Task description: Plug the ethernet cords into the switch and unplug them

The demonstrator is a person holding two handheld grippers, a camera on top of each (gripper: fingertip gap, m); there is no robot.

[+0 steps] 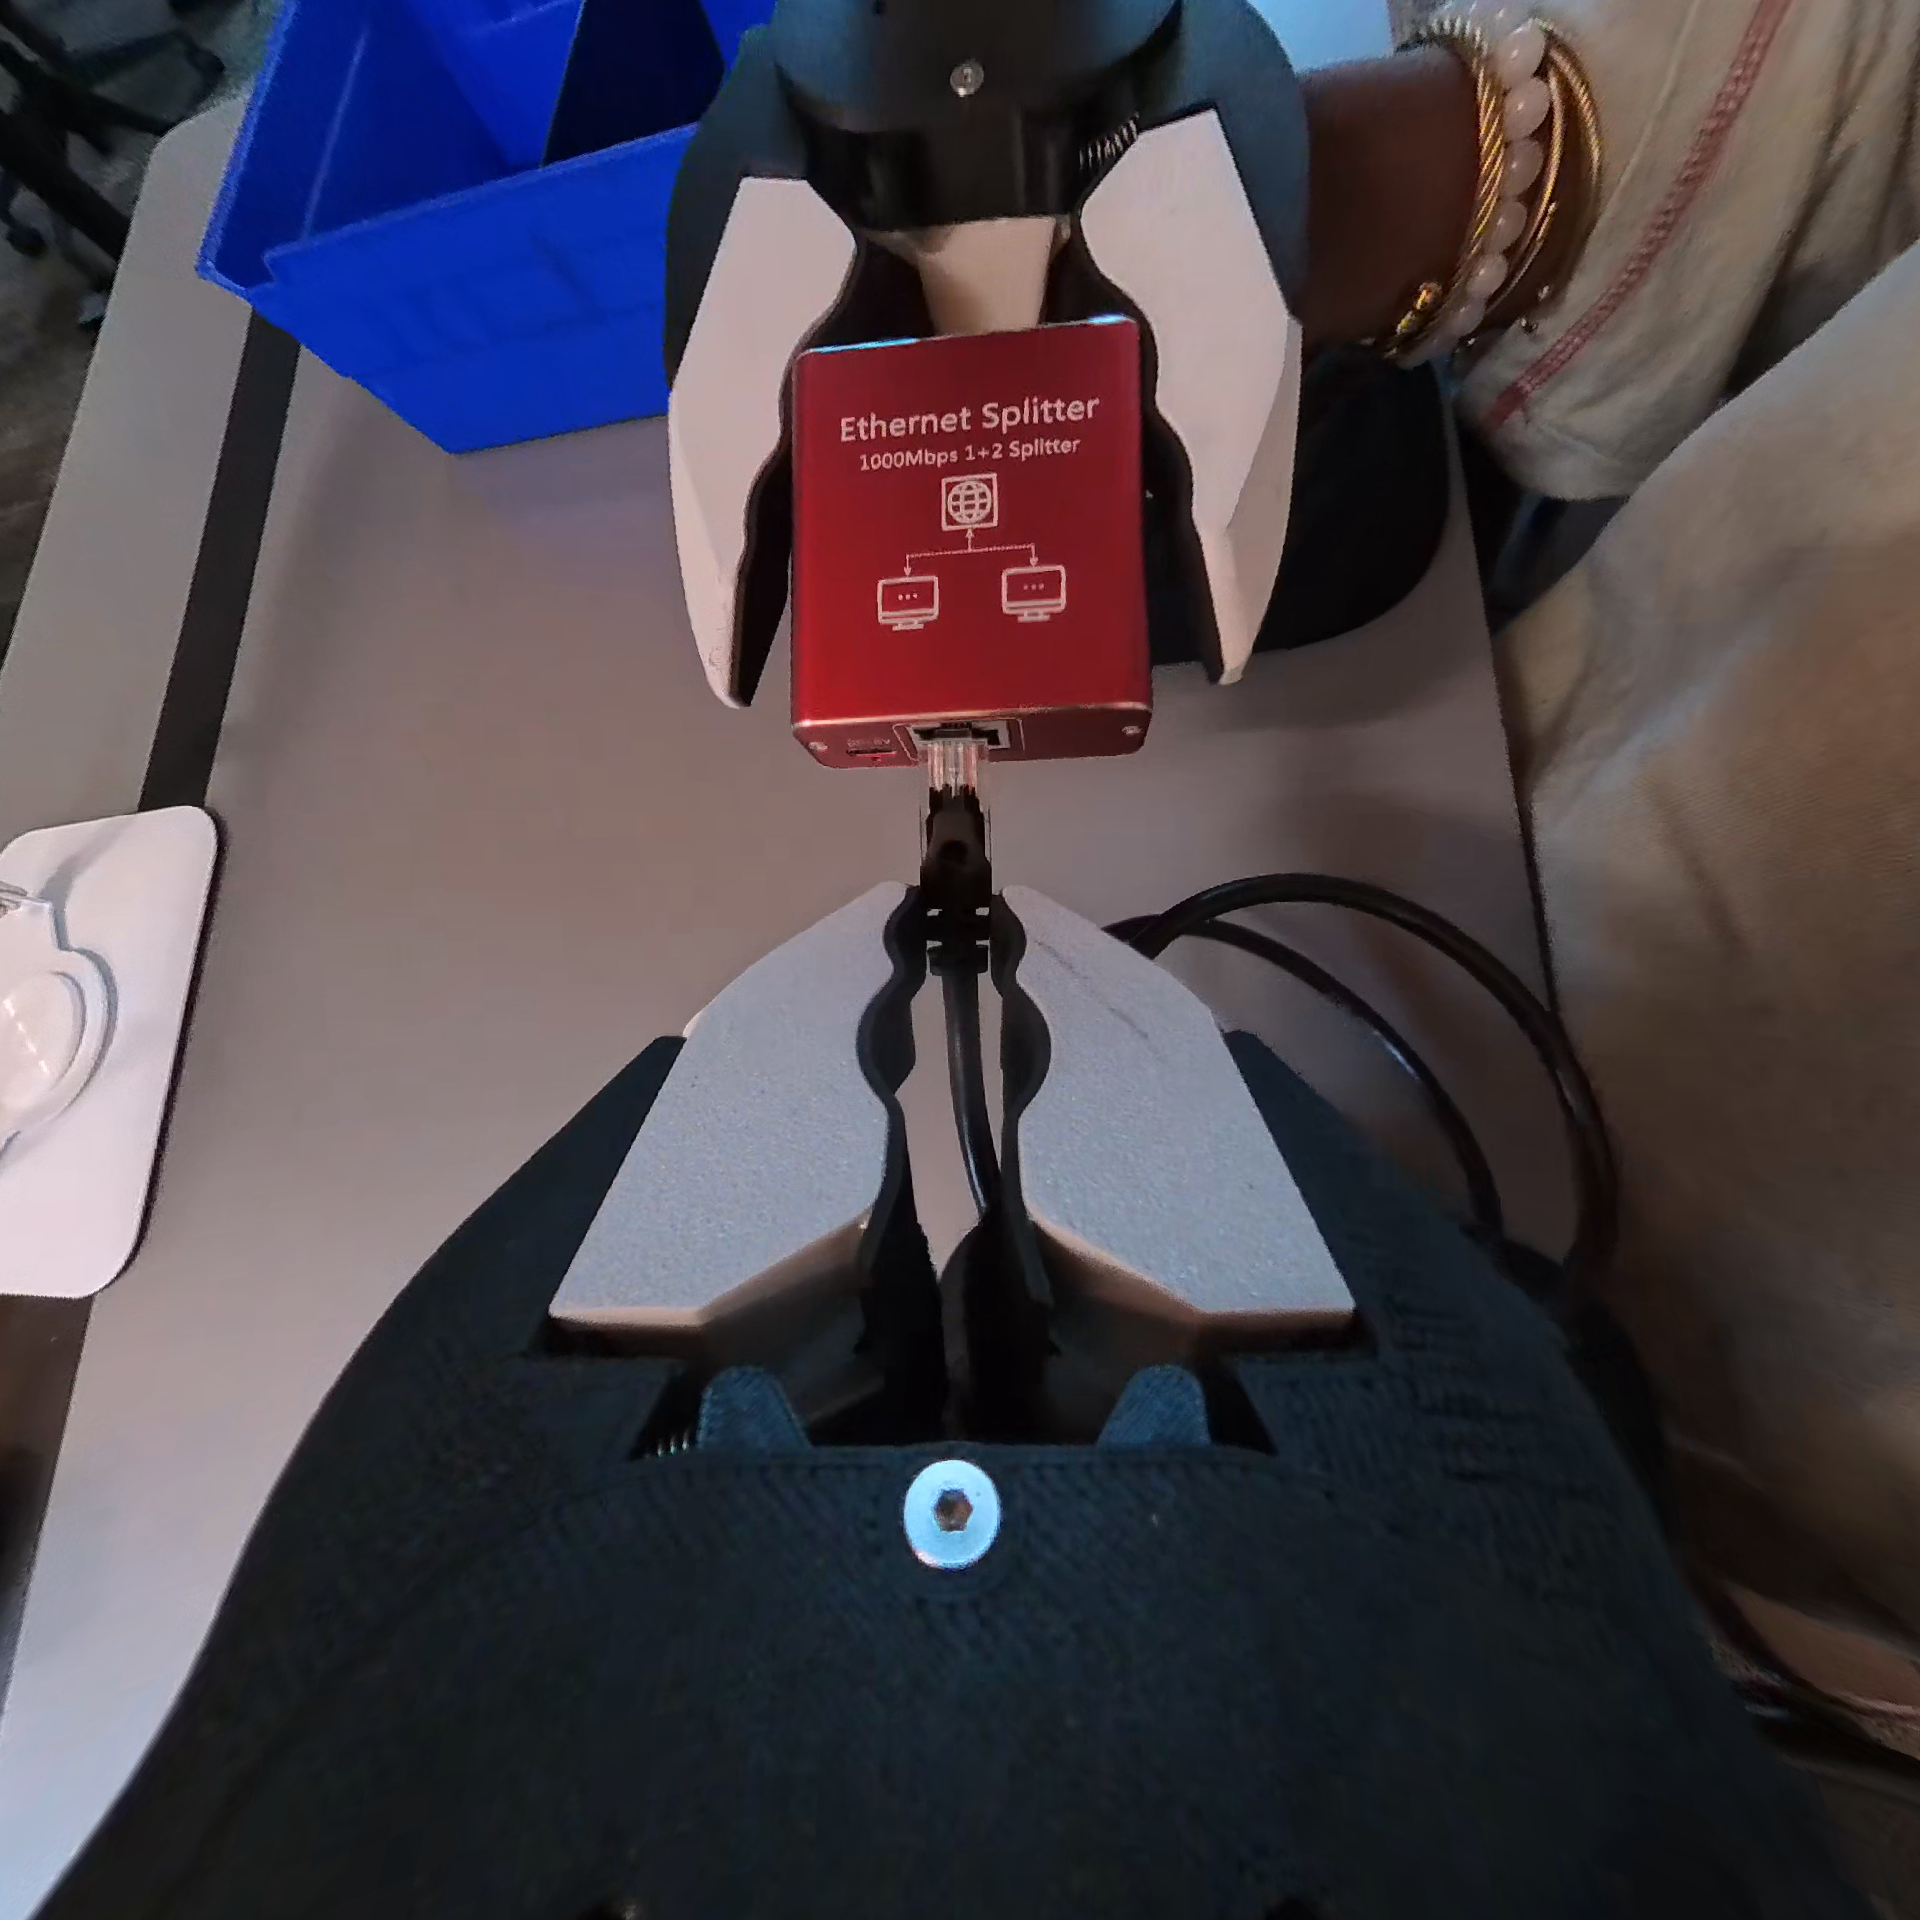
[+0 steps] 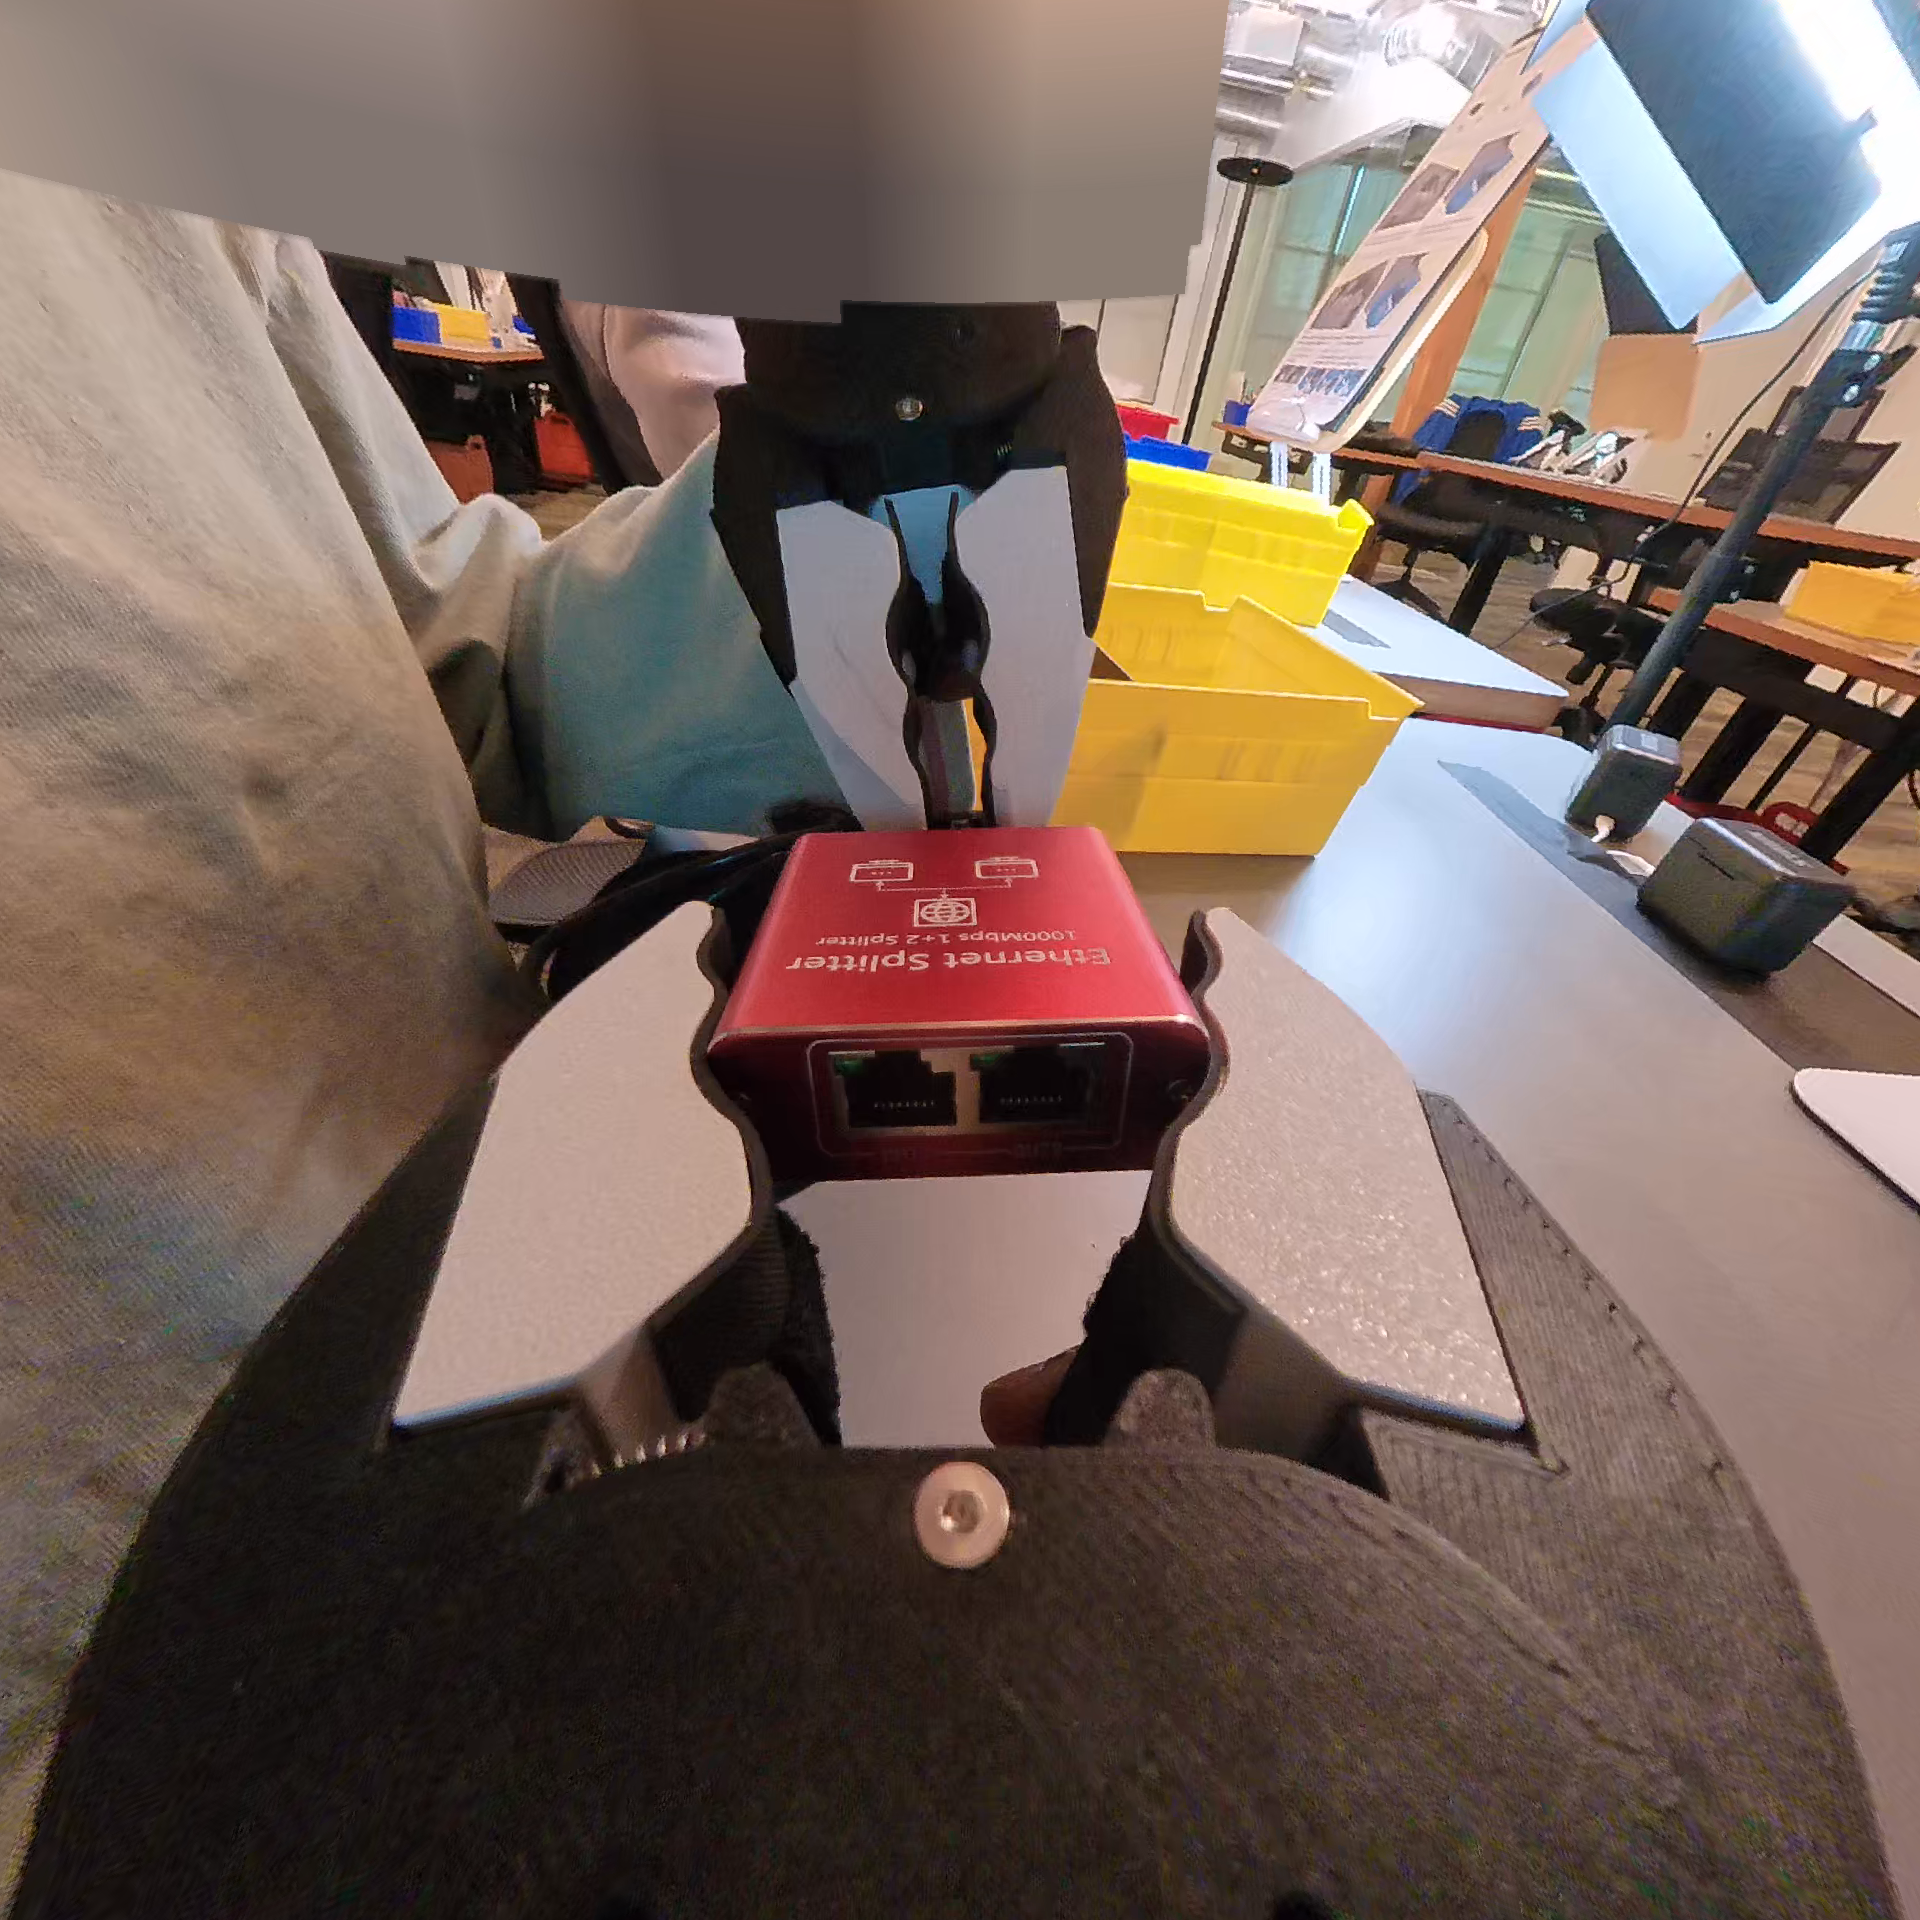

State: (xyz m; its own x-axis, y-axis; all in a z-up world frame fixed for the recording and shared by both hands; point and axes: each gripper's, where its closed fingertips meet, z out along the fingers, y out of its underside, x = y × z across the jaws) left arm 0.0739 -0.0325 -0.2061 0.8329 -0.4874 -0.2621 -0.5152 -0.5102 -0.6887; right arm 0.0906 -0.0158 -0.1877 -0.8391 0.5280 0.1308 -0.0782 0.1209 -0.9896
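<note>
Left gripper is pinching the black cord behind its clear plug, tip entering the port. Right gripper is clamping the red switch above the table. Risk: slight tilt jamming the plug.

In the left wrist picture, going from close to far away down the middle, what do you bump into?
Left gripper → black cord's plug → red switch → right gripper holding it → blue bin.
</note>
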